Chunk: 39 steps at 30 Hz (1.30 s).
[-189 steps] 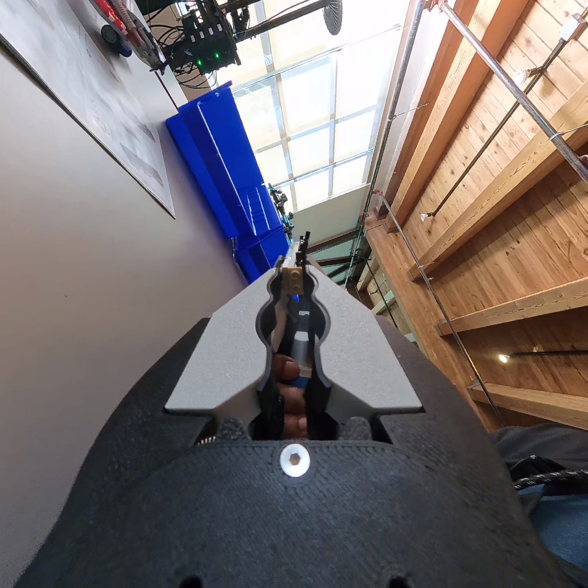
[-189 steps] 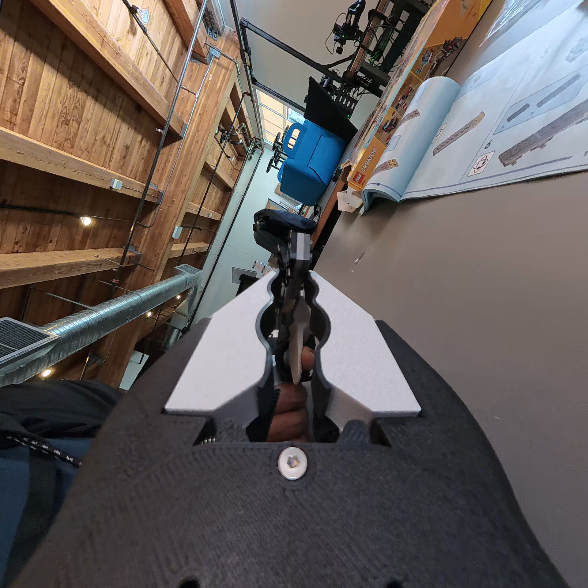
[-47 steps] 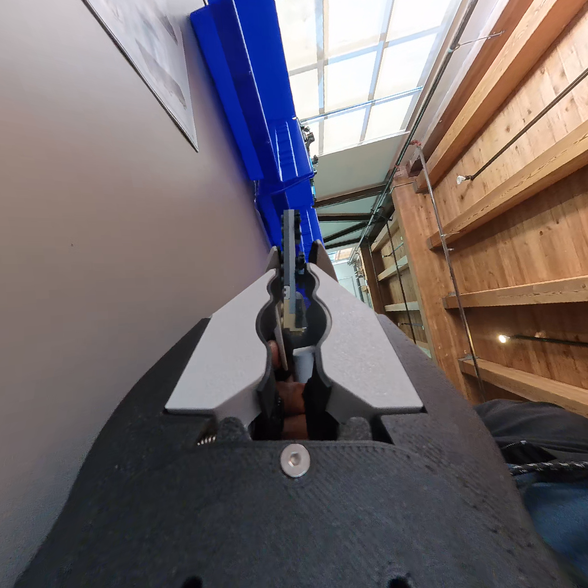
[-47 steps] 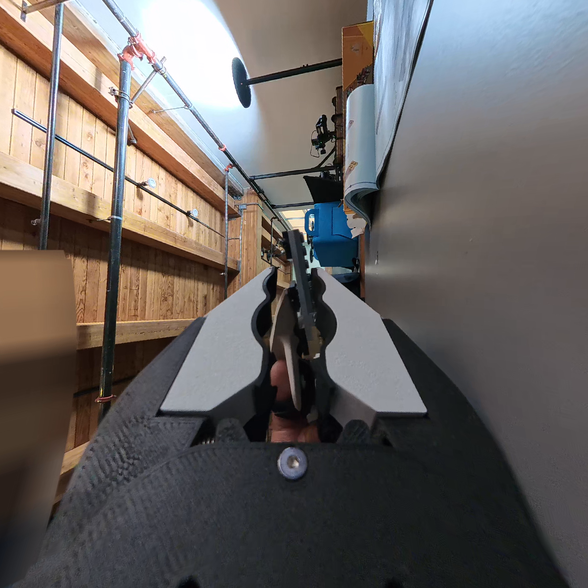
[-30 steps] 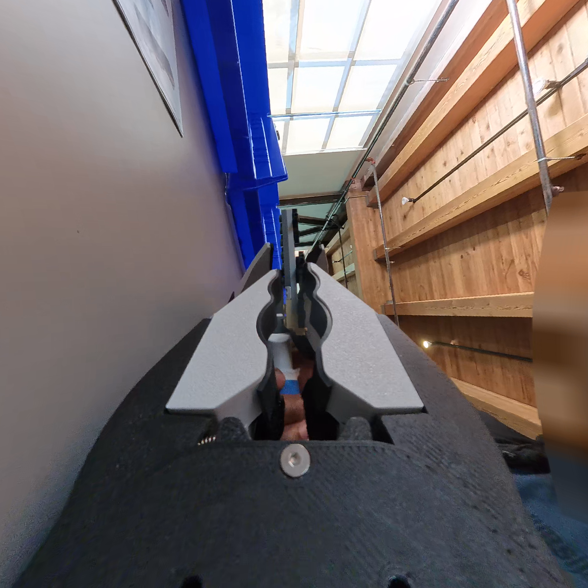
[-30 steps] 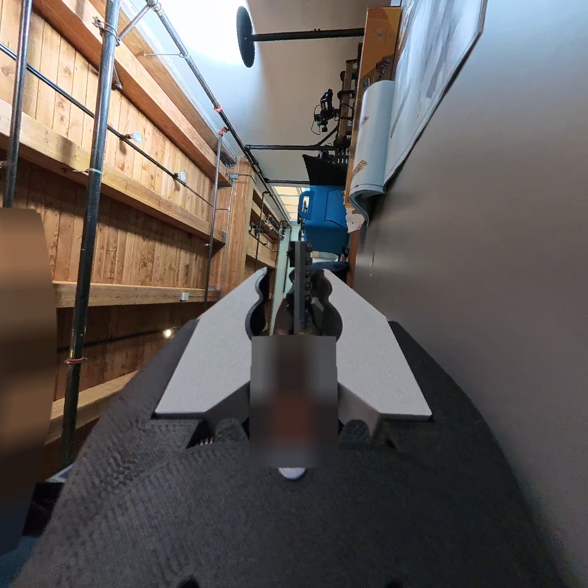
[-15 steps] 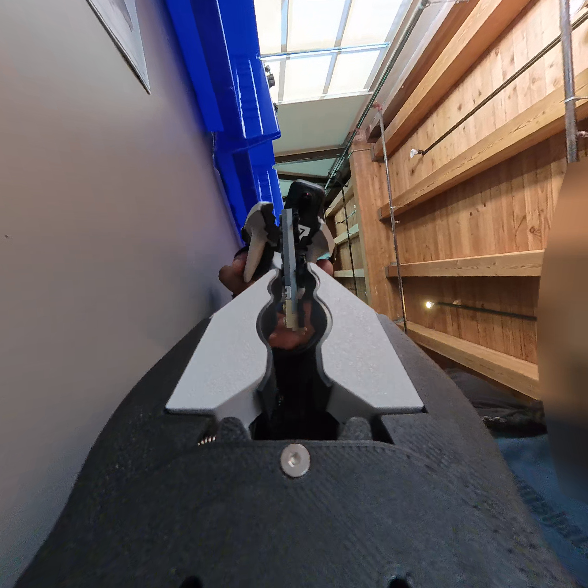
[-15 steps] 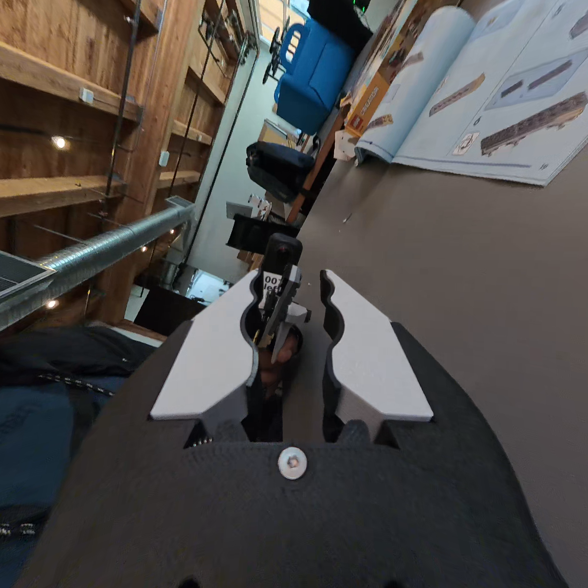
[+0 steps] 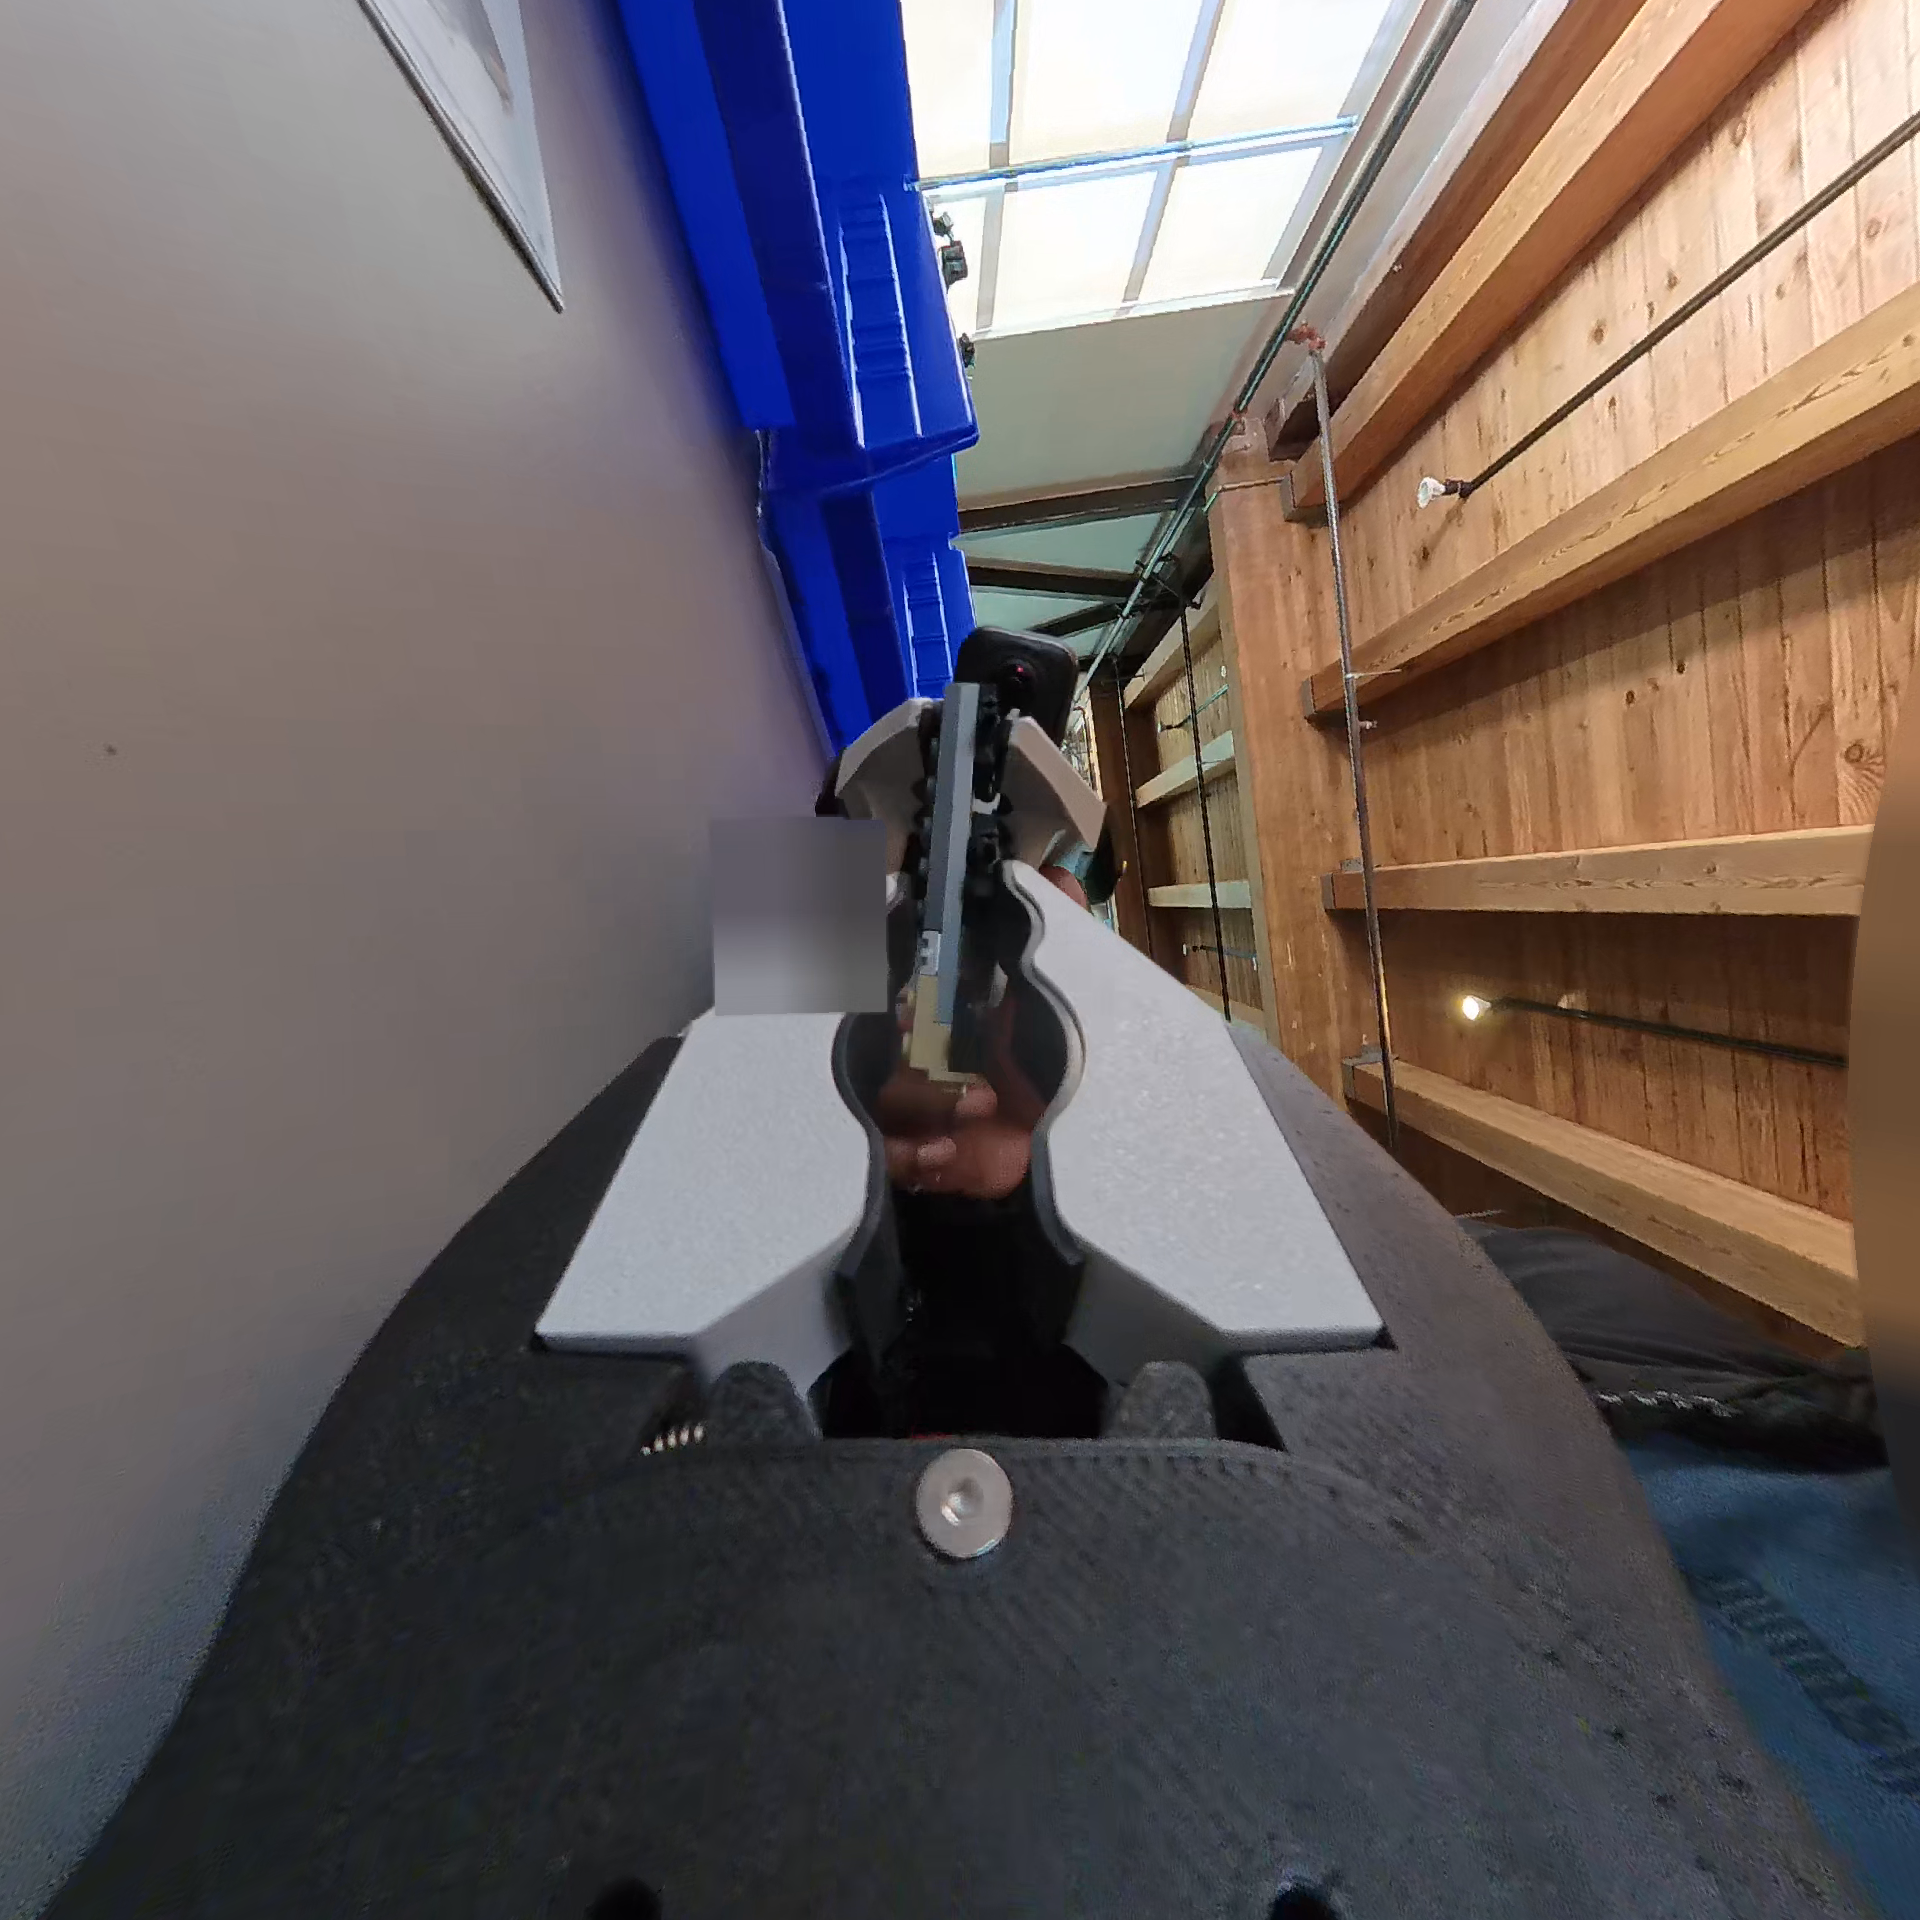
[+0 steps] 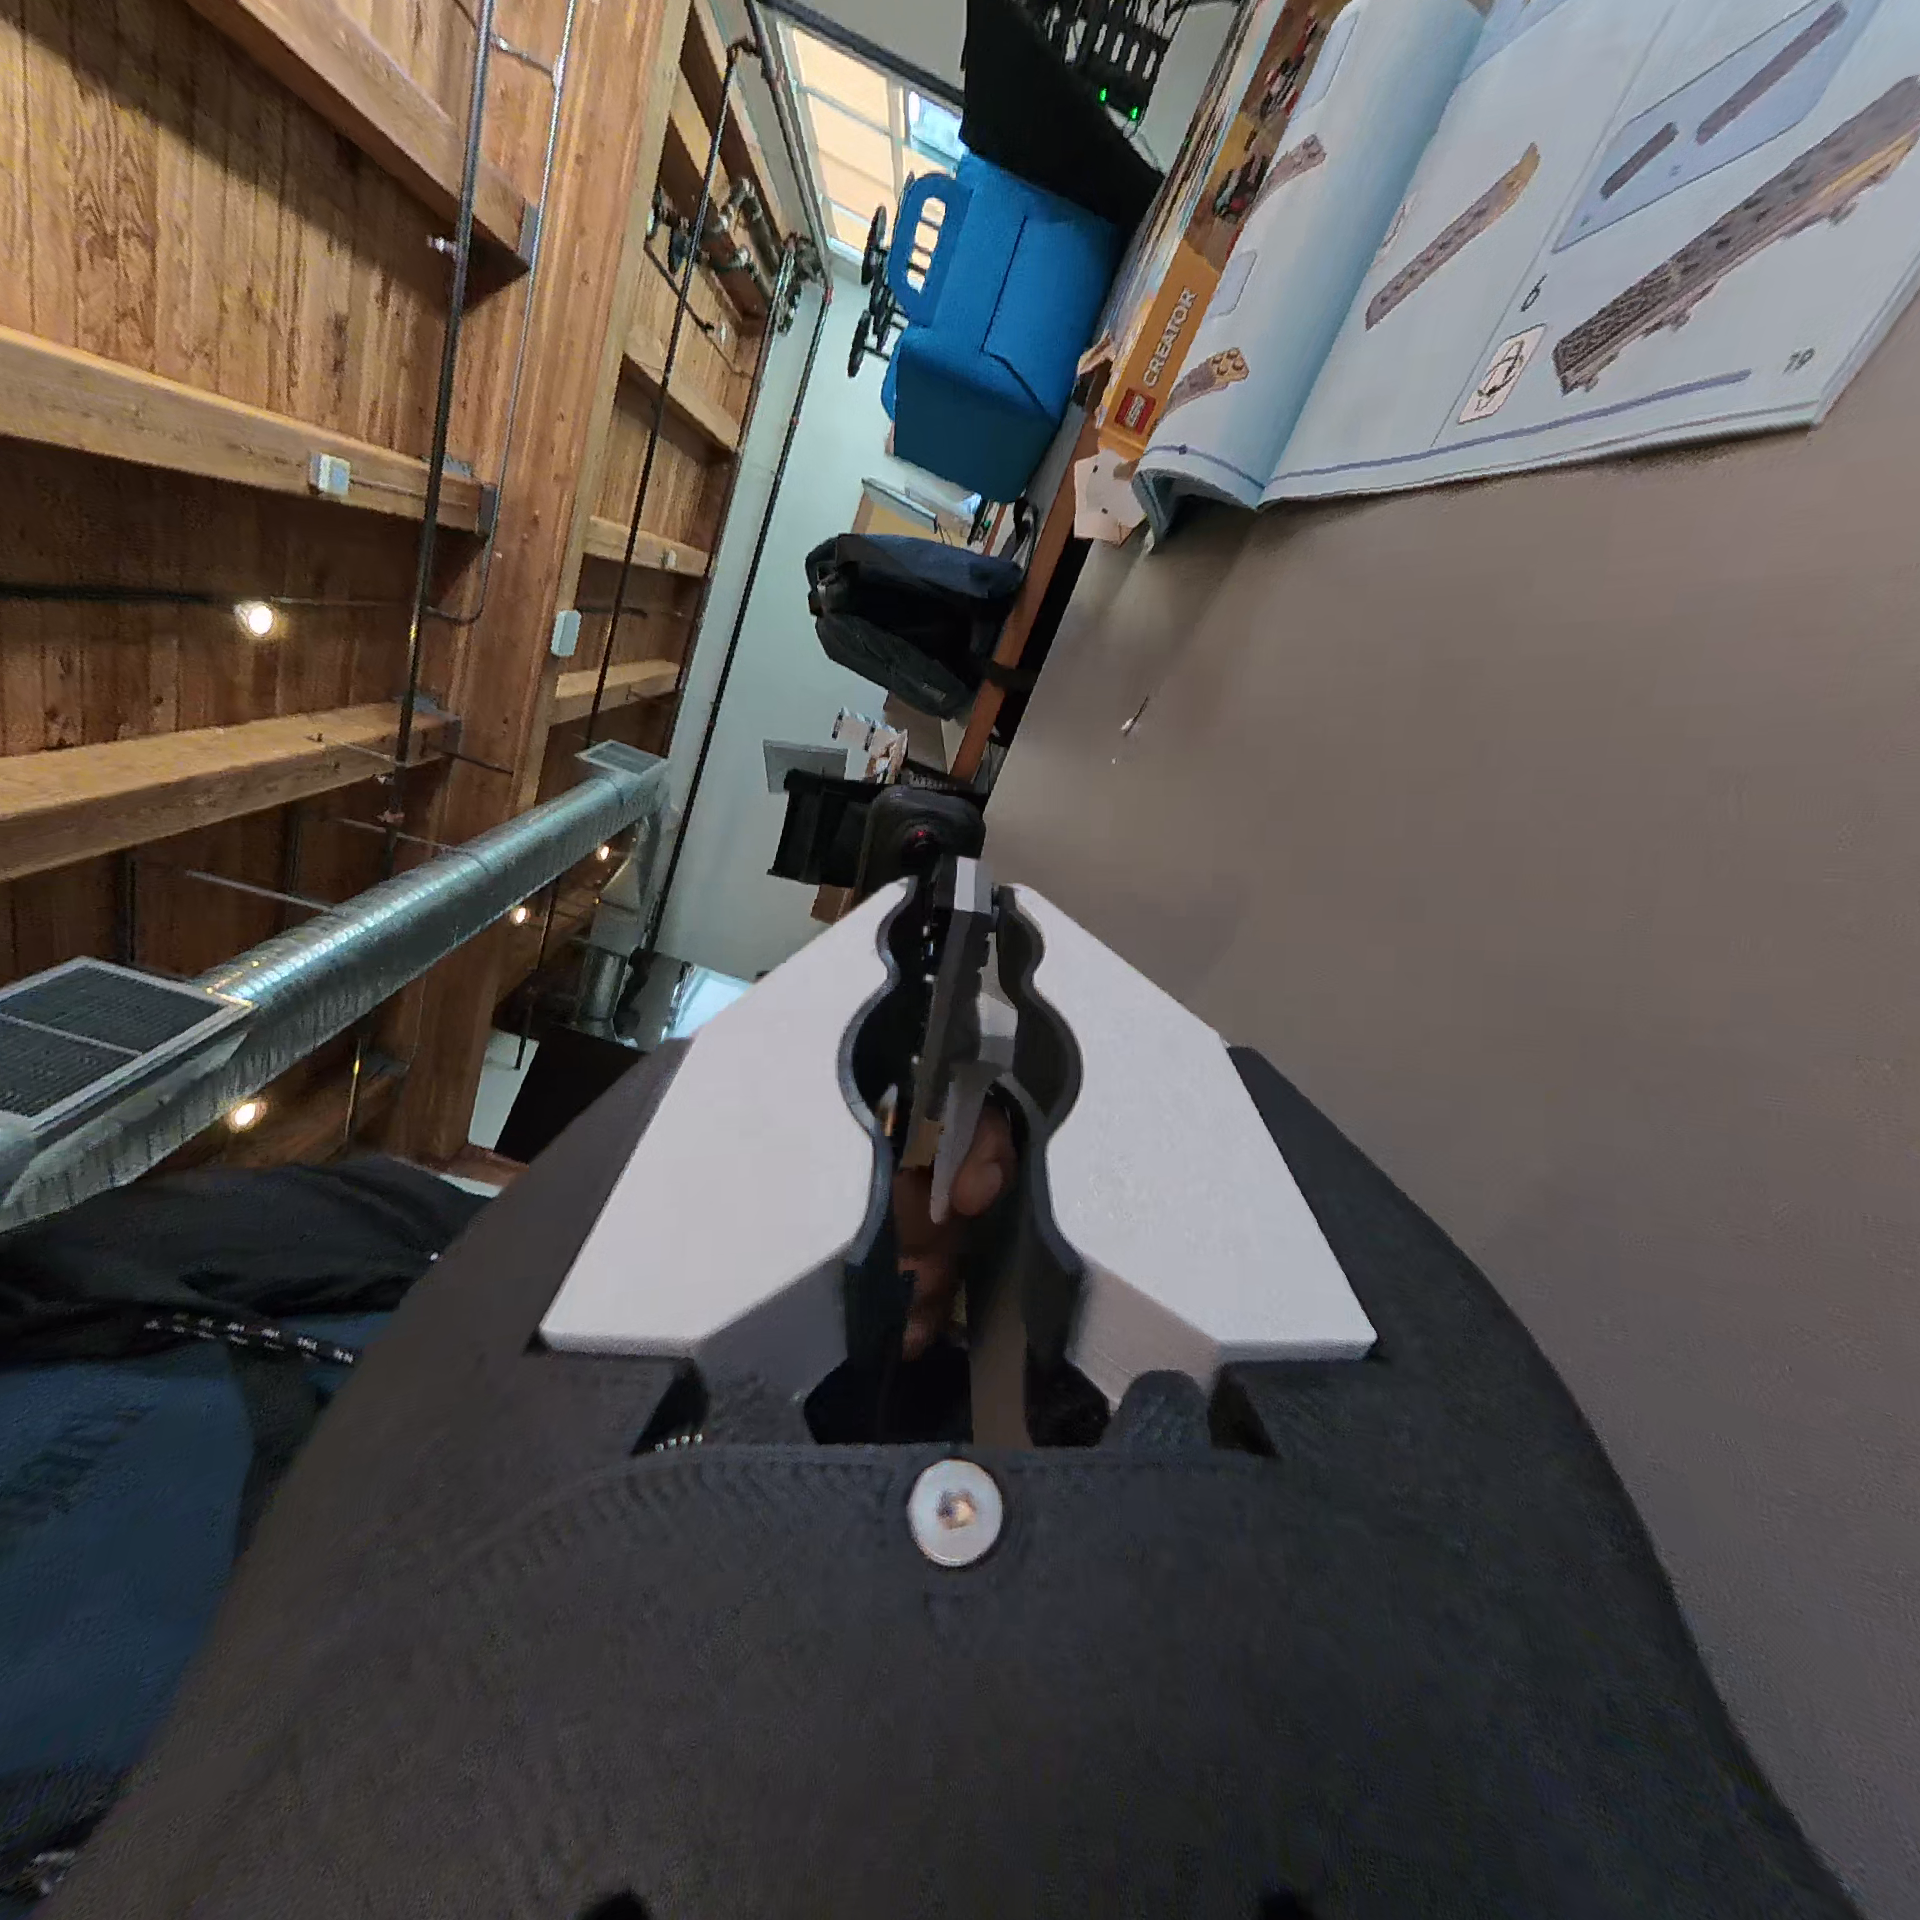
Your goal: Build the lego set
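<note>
Two grippers: both face each other with one grey lego strip between them, each seen edge-on from the other's camera.
Left gripper (image 9: pixel 961 914): its grey fingers (image 9: pixel 727 1174) stand narrow, closed on the near end of the lego strip (image 9: pixel 948 883).
Right gripper (image 10: pixel 961 935): its pale fingers (image 10: pixel 1174 1164) are likewise drawn in close about the lego strip (image 10: pixel 954 997); the contact itself is hidden by the strip's edge and the left tool behind it.
Lego strip: long, thin and dark grey with a tan piece at one end, held up off the table (image 10: pixel 1507 935).
Blocking the view: beyond the strip, each camera sees mostly the opposite gripper and the hand (image 9: pixel 961 1143) holding it.
Beside the strip, on the table: an open instruction booklet (image 10: pixel 1558 260) lies well past it, with the set's box (image 10: pixel 1164 322) just behind the booklet.
Farther than the strip: blue bins (image 9: pixel 831 343) stand against the table's far edge; a wooden slatted wall (image 9: pixel 1610 623) runs alongside.
</note>
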Each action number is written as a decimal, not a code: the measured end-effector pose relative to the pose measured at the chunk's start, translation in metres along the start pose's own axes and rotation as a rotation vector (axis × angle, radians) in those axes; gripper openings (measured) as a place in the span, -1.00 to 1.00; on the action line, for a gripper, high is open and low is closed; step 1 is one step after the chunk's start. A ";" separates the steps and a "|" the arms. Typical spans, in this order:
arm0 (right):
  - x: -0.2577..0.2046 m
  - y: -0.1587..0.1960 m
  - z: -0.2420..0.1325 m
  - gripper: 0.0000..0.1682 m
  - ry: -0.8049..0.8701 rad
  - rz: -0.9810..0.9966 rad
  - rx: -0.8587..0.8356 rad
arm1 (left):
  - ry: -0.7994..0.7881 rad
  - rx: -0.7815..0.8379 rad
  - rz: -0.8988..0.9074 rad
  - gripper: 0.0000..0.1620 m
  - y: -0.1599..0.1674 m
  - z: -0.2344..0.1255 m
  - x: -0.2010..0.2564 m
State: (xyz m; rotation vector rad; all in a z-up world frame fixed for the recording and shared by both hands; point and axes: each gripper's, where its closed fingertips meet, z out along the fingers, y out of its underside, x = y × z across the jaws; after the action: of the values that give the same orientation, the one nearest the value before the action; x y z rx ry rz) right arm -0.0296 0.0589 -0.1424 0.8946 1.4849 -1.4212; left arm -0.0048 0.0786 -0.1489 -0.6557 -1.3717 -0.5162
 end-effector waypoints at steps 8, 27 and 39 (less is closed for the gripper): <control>0.001 -0.002 0.001 -0.86 0.033 0.015 0.107 | -0.016 0.048 -0.038 -0.81 -0.002 0.000 -0.004; 0.001 0.002 0.003 -0.86 0.049 0.067 0.219 | 0.009 0.144 -0.121 -0.79 -0.005 0.001 -0.004; 0.000 0.001 0.002 -0.85 0.035 0.079 0.252 | 0.026 0.158 -0.090 -0.84 -0.007 0.001 0.001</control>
State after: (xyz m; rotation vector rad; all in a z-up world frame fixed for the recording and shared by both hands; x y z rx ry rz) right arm -0.0286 0.0569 -0.1424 1.1251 1.2991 -1.5634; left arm -0.0100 0.0739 -0.1471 -0.4593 -1.4067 -0.4811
